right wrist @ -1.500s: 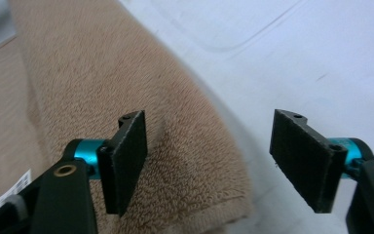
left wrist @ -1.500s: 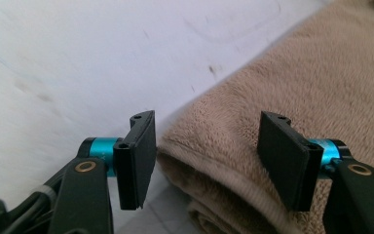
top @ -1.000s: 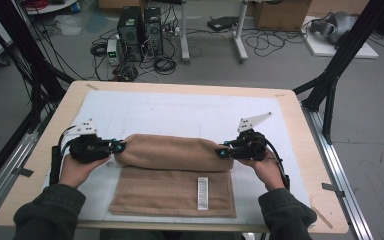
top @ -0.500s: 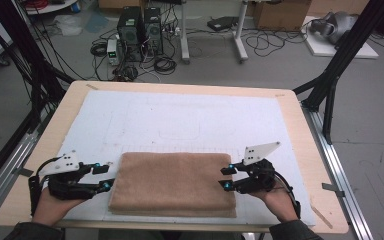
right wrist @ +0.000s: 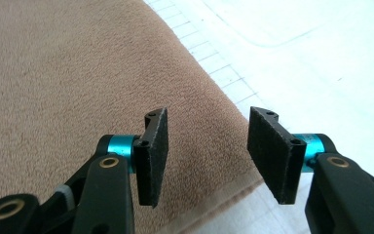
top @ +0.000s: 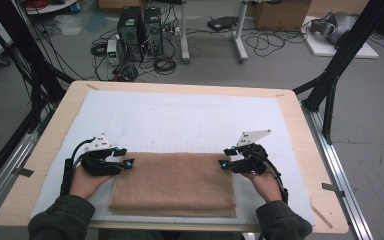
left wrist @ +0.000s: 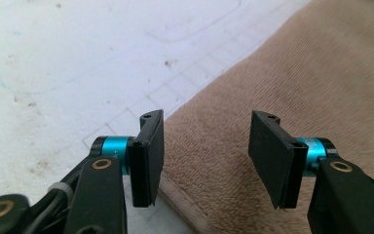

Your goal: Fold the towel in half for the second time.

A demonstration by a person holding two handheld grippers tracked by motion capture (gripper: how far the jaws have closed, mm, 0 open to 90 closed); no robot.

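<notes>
on the near half of the white mat [top: 180,120], seen from the high view, a tan towel [top: 175,185] lies folded flat, long side across the table, near edge close to the table's front. left gripper [top: 128,163] sits at the towel's far-left corner, right gripper [top: 223,164] at the far-right corner, both low and pointing inward, each in a hand w/ dark green sleeve. the fold looks laid down and the step in hand reads as letting go and tidying, so the job now is to back off w/o dragging the top layer. in the left gripper view the left gripper [left wrist: 204,156] has its jaws apart, nothing pinched; towel [left wrist: 282,83] edge runs under and between them, left pad over the mat [left wrist: 53,58], right pad over the cloth. lift straight up a bit before pulling away sideways, else the pad could catch the terry and pull the corner out. in the right gripper view the right gripper [right wrist: 207,153] jaws have just been opening and stand apart, no cloth between the pads; towel [right wrist: 78,73] corner lies below, its hem at the mat [right wrist: 311,53] grid. same advice: rise first, then withdraw outward. if another fold is wanted, i'd regrip at the corners, both layers together, and move both hands evenly so edges stay lined up; can't tell if the layers underneath match exactly.
</notes>
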